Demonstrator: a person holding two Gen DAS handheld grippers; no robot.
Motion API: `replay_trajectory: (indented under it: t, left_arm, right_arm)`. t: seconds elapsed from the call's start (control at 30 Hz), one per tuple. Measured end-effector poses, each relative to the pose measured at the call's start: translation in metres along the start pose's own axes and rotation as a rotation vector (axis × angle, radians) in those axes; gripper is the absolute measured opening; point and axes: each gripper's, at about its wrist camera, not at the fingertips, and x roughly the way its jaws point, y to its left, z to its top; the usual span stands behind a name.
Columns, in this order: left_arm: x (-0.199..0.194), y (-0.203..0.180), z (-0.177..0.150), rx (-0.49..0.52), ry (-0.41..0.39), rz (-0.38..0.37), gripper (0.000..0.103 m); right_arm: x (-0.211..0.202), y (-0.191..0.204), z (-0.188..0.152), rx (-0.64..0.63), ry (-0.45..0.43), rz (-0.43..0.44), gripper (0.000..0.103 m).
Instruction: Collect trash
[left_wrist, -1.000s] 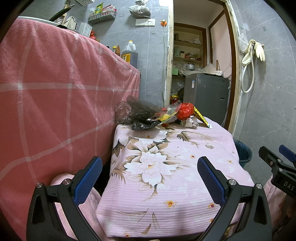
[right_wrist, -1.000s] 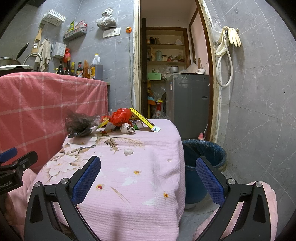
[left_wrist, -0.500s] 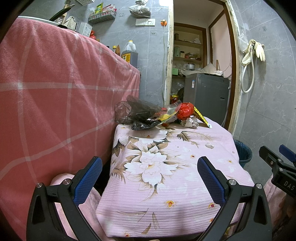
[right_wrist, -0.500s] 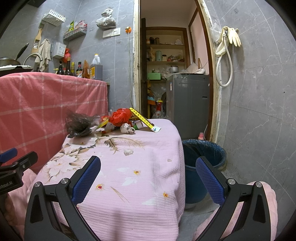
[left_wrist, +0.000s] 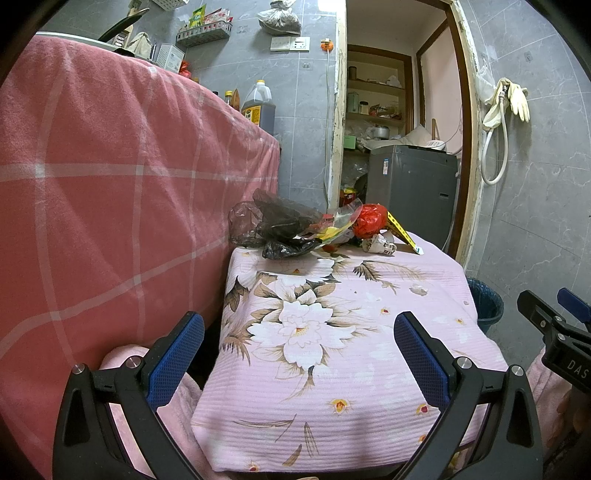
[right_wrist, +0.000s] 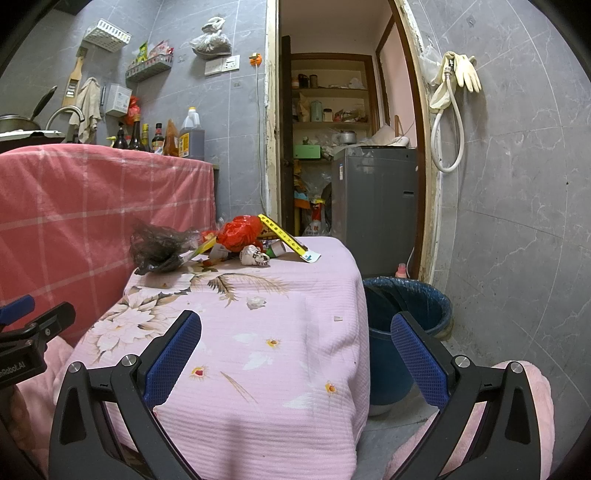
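A heap of trash lies at the far end of the pink floral table (left_wrist: 332, 369) (right_wrist: 288, 369): dark plastic bags (left_wrist: 277, 225) (right_wrist: 159, 247), a red bag (left_wrist: 369, 221) (right_wrist: 240, 230), a yellow strip (left_wrist: 400, 229) (right_wrist: 284, 232) and a crumpled white wrapper (left_wrist: 378, 243) (right_wrist: 255, 255). A small white scrap (left_wrist: 419, 290) (right_wrist: 255, 302) lies mid-table. My left gripper (left_wrist: 299, 354) is open and empty above the near edge. My right gripper (right_wrist: 295, 354) is open and empty near the table's right front corner.
A blue bin (right_wrist: 406, 317) (left_wrist: 485, 301) lined with a bag stands on the floor right of the table. A counter draped in red plaid cloth (left_wrist: 110, 184) (right_wrist: 92, 199) runs along the left. A grey appliance (right_wrist: 373, 206) stands in the doorway behind.
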Motion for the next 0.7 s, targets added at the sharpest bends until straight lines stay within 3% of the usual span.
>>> replay_trajectory:
  t: [0.4, 0.7]
  left_arm:
    - [0.000, 0.001, 0.002, -0.007, 0.010, -0.006, 0.101]
    - [0.037, -0.001, 0.038, 0.003, 0.016, 0.032, 0.101]
  right_arm:
    - [0.002, -0.002, 0.002, 0.008, 0.002, 0.005, 0.103]
    - [0.025, -0.012, 0.037, -0.009, -0.013, 0.046, 0.103]
